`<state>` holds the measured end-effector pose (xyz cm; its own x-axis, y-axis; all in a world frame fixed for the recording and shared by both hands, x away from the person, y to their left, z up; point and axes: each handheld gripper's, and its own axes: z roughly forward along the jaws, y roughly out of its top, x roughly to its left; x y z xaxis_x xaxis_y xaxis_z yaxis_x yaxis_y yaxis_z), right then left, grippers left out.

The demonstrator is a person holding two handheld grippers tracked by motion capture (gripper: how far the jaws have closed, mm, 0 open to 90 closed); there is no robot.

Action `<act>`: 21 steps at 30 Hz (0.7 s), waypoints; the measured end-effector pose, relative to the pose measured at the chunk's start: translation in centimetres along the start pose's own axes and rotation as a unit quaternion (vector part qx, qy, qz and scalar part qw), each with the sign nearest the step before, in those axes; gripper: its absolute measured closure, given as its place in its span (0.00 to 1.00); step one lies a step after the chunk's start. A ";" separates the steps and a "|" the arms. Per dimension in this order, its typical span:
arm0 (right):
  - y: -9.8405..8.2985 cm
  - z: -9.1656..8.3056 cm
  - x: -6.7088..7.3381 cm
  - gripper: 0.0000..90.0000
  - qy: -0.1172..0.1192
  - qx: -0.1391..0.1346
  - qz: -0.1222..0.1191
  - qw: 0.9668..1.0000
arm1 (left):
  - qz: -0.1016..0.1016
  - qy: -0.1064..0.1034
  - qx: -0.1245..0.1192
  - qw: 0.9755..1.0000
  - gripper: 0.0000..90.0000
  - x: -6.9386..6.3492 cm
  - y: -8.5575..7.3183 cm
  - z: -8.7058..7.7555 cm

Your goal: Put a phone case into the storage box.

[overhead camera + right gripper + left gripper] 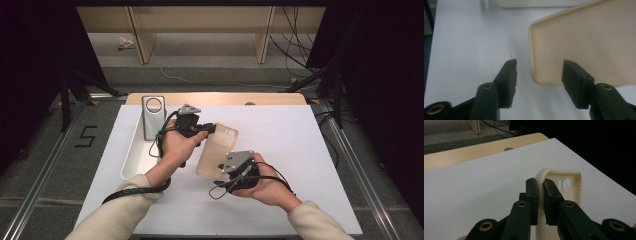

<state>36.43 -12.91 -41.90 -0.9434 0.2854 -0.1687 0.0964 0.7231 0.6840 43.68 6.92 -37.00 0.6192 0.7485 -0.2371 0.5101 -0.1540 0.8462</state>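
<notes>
The left gripper [540, 192] pinches the beige soft plastic phone case's [218, 151] far rim; the right gripper [539, 75], jaws spread, straddles its near corner, grasp not yet made.

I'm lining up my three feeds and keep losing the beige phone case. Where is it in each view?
High view: the phone case lies mid-table on the white board, between the two hands.
Left gripper view: right of centre, its rim pinched between the left gripper jaws, camera holes beyond.
Right gripper view: upper right, one corner between the open right gripper jaws.
Shared landmark: the white board.
</notes>
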 end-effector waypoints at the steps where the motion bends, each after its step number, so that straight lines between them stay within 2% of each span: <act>1: 0.0 -0.1 -0.1 0.45 -0.008 -0.005 0.008 1.000 | 0.002 0.000 -0.006 1.000 0.92 0.1 0.0 -0.1; 4: -0.3 -0.5 -0.4 0.36 -0.026 -0.022 0.027 0.999 | 0.006 0.005 -0.018 1.000 0.92 0.4 -0.1 -0.6; 12: -1.1 -1.5 -1.2 0.25 -0.052 -0.048 0.066 0.995 | 0.011 0.008 -0.035 0.999 0.92 1.0 -0.2 -1.5; 21: -1.9 -2.0 -1.8 0.22 -0.074 -0.062 0.093 0.991 | 0.020 0.011 -0.050 0.998 0.92 1.3 -0.3 -2.2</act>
<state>37.34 -16.09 -41.43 -0.8549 0.5027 -0.1279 0.2162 0.5694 0.7931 43.05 9.32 -36.51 0.6238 0.7575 -0.1926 0.4228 -0.1197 0.8983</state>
